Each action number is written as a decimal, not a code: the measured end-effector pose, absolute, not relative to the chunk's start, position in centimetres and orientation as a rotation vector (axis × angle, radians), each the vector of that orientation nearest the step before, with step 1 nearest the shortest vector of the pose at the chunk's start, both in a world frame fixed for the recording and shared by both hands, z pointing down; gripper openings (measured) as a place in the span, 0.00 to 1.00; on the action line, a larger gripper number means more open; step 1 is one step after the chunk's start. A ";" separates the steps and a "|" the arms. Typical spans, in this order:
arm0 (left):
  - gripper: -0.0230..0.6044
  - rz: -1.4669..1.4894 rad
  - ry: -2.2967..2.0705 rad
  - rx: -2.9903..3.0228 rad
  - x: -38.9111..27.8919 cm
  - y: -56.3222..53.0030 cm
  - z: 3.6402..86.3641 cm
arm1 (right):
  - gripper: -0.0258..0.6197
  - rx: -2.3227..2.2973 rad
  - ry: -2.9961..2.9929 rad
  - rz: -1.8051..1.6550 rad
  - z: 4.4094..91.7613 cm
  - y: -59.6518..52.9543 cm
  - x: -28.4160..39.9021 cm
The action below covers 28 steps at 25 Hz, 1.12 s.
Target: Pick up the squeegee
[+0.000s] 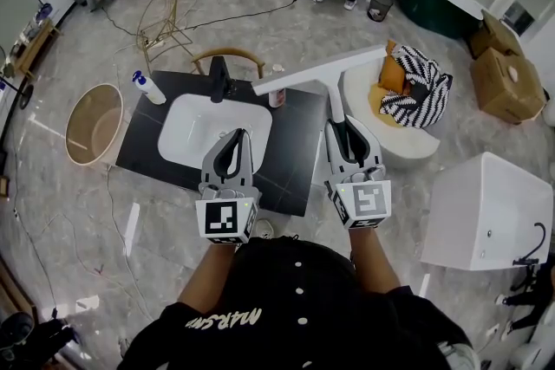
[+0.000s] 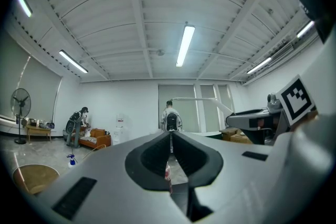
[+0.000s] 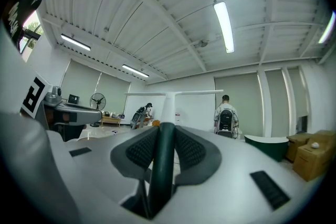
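Note:
The squeegee point(image 1: 323, 71) has a long white blade and a dark handle, and it hangs in the air over the right end of the black counter point(image 1: 152, 134). My right gripper point(image 1: 340, 127) is shut on that handle, blade pointing away from me. In the right gripper view the dark handle point(image 3: 161, 160) runs up between the jaws to the white T-shaped blade point(image 3: 173, 94). My left gripper point(image 1: 234, 137) hovers over the white sink basin point(image 1: 195, 143), jaws shut with nothing in them. In the left gripper view the left gripper point(image 2: 171, 135) has its tips together, and the squeegee point(image 2: 202, 100) shows at the right.
A black faucet point(image 1: 218, 78), a spray bottle point(image 1: 147, 87) and a small red-labelled bottle point(image 1: 277, 98) stand on the counter. A round wooden tub point(image 1: 94, 124) lies left of it. To the right are a white cabinet point(image 1: 486, 208), a white chair with striped cushions point(image 1: 416, 91) and cardboard boxes point(image 1: 503, 74).

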<state>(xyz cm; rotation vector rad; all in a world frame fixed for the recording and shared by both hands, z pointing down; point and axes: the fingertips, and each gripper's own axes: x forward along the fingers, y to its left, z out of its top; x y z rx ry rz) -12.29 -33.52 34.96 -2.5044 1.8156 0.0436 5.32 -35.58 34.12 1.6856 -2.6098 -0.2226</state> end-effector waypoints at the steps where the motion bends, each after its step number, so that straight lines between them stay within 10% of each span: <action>1: 0.07 0.044 1.815 -2.504 -12.2 -33.5 34.9 | 0.18 1.687 -2.607 -0.219 34.1 -35.6 5.3; 28: 0.07 0.054 1.814 -2.503 -11.7 -33.7 35.1 | 0.18 1.662 -2.626 -0.232 34.2 -35.9 5.1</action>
